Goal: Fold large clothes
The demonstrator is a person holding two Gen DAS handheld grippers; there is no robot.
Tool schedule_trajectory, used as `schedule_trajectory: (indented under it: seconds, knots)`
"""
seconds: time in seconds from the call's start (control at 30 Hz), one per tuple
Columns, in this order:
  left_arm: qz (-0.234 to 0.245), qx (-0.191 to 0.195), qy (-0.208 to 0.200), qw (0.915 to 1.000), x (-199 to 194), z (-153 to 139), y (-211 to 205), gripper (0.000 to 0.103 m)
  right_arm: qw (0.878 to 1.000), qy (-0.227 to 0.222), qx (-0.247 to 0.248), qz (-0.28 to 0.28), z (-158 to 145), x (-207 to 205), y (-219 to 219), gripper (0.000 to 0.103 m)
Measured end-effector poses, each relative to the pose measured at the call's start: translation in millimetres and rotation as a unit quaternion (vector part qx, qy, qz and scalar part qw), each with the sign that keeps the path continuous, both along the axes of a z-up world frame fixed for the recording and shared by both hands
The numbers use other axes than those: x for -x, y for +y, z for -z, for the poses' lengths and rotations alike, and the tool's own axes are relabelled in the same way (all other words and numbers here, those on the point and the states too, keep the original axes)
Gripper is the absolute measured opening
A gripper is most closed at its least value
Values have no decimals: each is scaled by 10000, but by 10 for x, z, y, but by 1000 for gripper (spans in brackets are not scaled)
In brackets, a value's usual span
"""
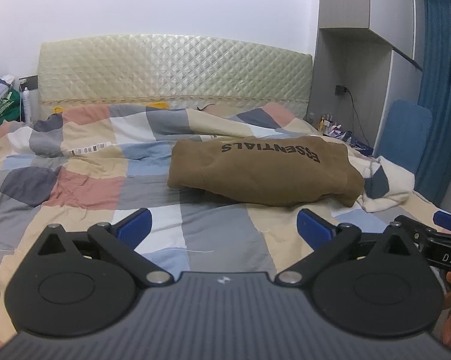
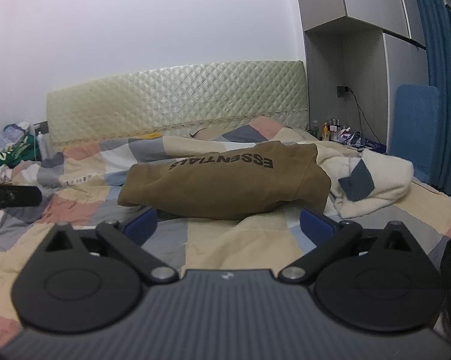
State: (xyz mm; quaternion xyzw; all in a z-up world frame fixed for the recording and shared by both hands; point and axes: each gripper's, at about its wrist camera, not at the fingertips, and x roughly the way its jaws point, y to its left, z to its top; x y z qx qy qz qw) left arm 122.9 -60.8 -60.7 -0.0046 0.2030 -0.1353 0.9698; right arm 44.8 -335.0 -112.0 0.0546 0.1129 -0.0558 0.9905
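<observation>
- the brown sweatshirt (image 1: 264, 174) lies on the patchwork quilt (image 1: 84, 186), already gathered into a thick folded bundle, its printed lettering facing up and reading upside down from here.
- it sits toward the right half of the bed, just beside a rumpled cream blanket (image 2: 378, 177) and well short of the quilted headboard (image 1: 171, 69).
- the left gripper (image 1: 223, 228) is released, blue fingers spread wide over bare quilt, nothing between them; the bundle is near but apart, ahead and to the right.
- the right gripper (image 2: 228, 225) also stands fully spread and holds nothing; the bundle's near edge lies just ahead of its fingers, and whether the left pad brushes the cloth is hard to tell in this low view.
- handling, as a judgement: the fabric looks like heavy fleece, soft and limp, light enough for two grippers but bulky, and not fragile. layers will slide over each other and sag if lifted from one point.
- best hold is probably along the near folded edge, one gripper toward each end, pinching through all layers, so the stack moves as one.
- the rounded right end looks thickest and may need the widest bite; a shallow pinch there could catch only the top layer and peel the fold open.
- the loose quilt beneath could get pinched with it.
</observation>
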Motion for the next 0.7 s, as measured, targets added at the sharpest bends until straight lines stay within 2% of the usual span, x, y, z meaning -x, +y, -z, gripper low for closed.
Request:
schedule_trajectory:
  seconds: [0.7]
  knots:
    - [-10,-5,-75,10000,62,-27,-11,103,10000,0,45,2,2,2,19,103]
